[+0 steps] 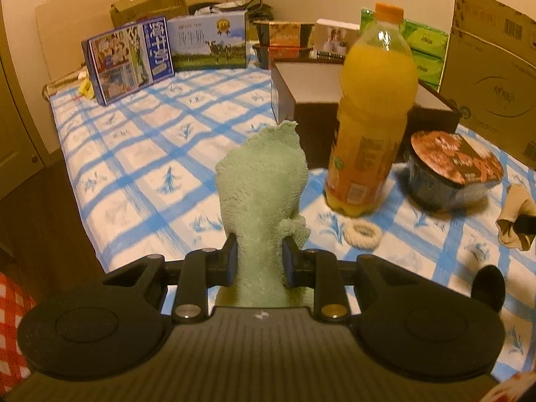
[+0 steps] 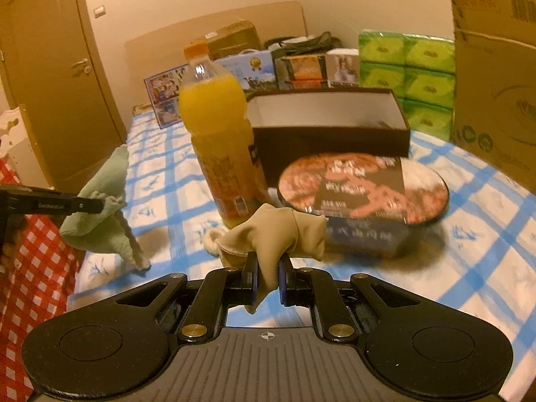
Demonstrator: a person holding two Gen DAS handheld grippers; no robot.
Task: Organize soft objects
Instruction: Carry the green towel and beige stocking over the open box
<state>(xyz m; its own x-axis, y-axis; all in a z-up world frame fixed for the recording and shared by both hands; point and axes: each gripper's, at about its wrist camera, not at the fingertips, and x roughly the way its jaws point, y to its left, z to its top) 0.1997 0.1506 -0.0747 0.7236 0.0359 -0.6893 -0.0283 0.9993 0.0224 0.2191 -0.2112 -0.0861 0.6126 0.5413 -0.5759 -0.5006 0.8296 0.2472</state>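
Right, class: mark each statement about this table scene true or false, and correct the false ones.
1. The left gripper holds a green towel. True.
2. The right gripper is empty. False: it grips a beige cloth.
3. The juice bottle lies on its side. False: it stands upright.
4. The dark box is open. True.
5. A white scrunchie lies beside the bottle. True.

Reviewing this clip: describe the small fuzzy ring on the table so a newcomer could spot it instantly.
Start at the tall orange juice bottle on the blue-checked tablecloth. Just in front of its base lies the cream fuzzy hair tie, flat on the cloth. Unlike the green towel and beige cloth, no claw holds it.
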